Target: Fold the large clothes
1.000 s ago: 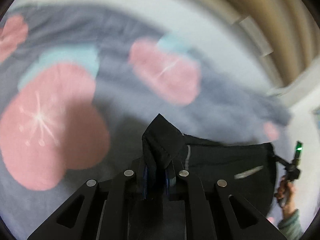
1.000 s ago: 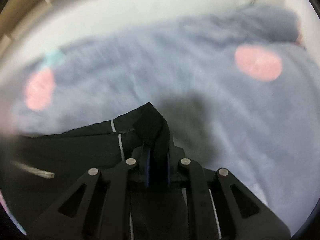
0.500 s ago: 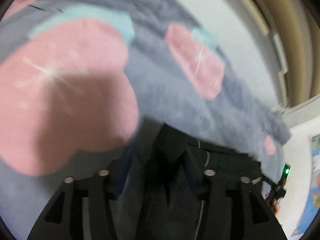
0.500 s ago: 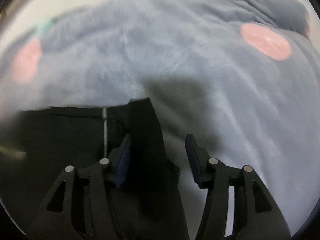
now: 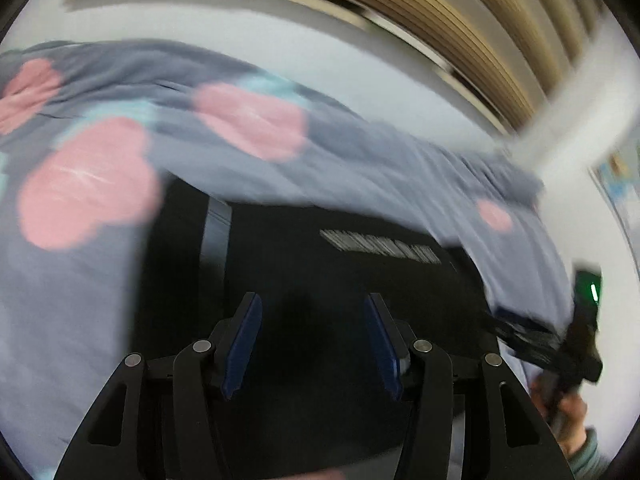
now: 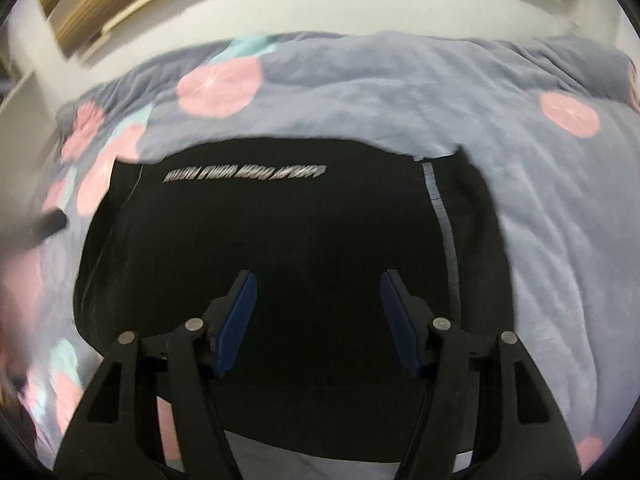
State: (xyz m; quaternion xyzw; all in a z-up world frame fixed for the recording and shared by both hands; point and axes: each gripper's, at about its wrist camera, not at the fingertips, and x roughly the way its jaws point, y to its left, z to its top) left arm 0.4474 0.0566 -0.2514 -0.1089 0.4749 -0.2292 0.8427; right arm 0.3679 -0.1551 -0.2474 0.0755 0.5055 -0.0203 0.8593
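A black garment (image 6: 280, 232) with a grey stripe and a line of pale lettering lies flat on a grey blanket with pink circles (image 6: 540, 208). In the left wrist view the same black garment (image 5: 328, 280) spreads below and ahead of my left gripper (image 5: 311, 316), which stands open above it with nothing between its blue pads. My right gripper (image 6: 318, 294) hovers over the garment's middle, its jaws still opening, nothing between them. At the right edge of the left wrist view the other gripper (image 5: 536, 336) and the hand (image 5: 572, 420) holding it show, blurred.
The grey blanket with pink circles (image 5: 80, 280) covers a bed on all sides of the garment. A white wall (image 5: 240, 40) and beige slatted blinds (image 5: 480, 20) stand behind the bed. A dark blurred object (image 6: 52, 222) pokes in at the left of the right wrist view.
Both grippers were shut on bunched corners of the black garment, then opened and let it go. Both have pulled back and risen, so the garment now lies spread flat ahead.
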